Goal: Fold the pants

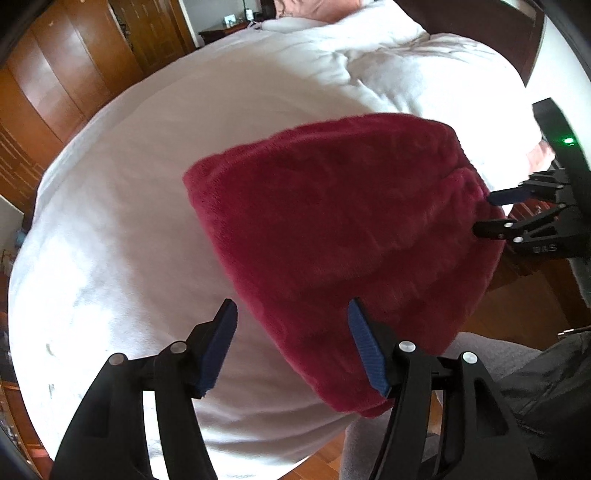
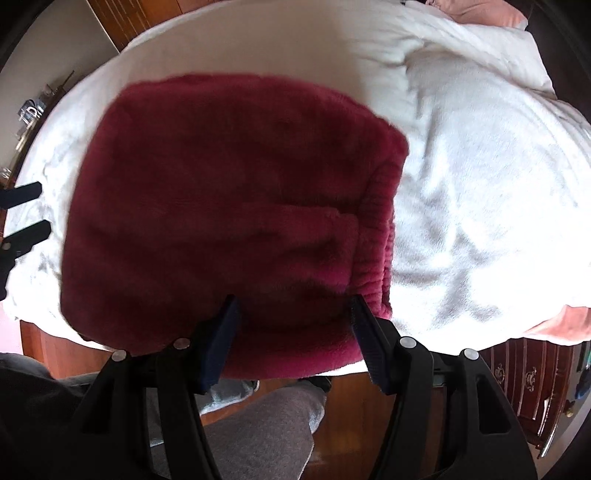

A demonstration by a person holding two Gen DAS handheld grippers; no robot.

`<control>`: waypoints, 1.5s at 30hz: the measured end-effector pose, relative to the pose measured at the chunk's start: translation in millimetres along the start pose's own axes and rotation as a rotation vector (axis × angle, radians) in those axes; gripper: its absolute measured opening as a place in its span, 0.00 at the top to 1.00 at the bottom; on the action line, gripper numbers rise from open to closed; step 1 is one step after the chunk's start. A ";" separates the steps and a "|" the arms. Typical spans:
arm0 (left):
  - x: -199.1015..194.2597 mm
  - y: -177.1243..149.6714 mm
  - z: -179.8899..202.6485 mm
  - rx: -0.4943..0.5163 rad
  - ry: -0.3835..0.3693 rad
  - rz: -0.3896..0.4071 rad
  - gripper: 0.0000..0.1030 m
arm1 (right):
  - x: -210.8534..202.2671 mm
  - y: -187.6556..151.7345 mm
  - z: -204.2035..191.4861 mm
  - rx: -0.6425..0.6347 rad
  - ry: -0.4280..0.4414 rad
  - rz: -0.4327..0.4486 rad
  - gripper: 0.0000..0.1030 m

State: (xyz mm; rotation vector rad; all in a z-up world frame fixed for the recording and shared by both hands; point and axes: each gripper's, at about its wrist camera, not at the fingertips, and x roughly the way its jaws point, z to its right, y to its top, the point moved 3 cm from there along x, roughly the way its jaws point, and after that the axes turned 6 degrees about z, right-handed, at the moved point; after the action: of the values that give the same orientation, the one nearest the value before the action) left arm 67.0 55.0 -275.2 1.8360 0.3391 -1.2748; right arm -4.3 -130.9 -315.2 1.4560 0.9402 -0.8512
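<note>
The dark red fleece pants (image 1: 343, 229) lie folded in a compact block on the white bed (image 1: 147, 184), close to its near edge. In the right wrist view the pants (image 2: 229, 206) fill the middle, with the ribbed waistband at their right side. My left gripper (image 1: 291, 314) is open and empty, above the pants' near-left edge. My right gripper (image 2: 291, 306) is open and empty over the pants' near edge. It also shows in the left wrist view (image 1: 487, 212) at the pants' right side. The left gripper shows in the right wrist view (image 2: 29, 210) at the far left.
A rumpled white duvet (image 2: 480, 166) covers the bed's right part, with a pink pillow (image 2: 480, 11) at the head. A wooden wardrobe (image 1: 55, 74) stands beyond the bed. A carved wooden cabinet (image 2: 528, 376) is at lower right. The person's grey-trousered leg (image 2: 258, 432) is at the bed edge.
</note>
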 end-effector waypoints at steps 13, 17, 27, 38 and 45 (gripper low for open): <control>-6.1 17.0 -12.0 -0.050 0.069 -0.004 0.27 | -31.5 24.9 31.1 0.121 0.035 0.089 0.39; -4.0 21.4 -9.3 -0.053 0.077 -0.006 0.27 | -28.6 28.4 43.8 0.147 0.029 0.087 0.39; 9.6 25.2 2.1 -0.078 0.067 -0.051 0.27 | -21.5 59.2 52.2 0.161 0.073 0.145 0.39; 46.5 1.3 13.1 -0.157 0.038 -0.194 0.27 | 50.2 91.1 90.9 0.265 0.112 0.050 0.39; 47.8 -10.1 -9.1 -0.332 0.007 -0.191 0.27 | 32.0 84.3 99.6 0.282 0.241 0.061 0.27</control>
State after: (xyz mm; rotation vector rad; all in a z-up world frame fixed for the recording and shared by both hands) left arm 87.6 56.8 -320.5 1.5530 0.7006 -1.2536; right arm 86.3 -230.0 -318.1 1.8532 0.9752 -0.7986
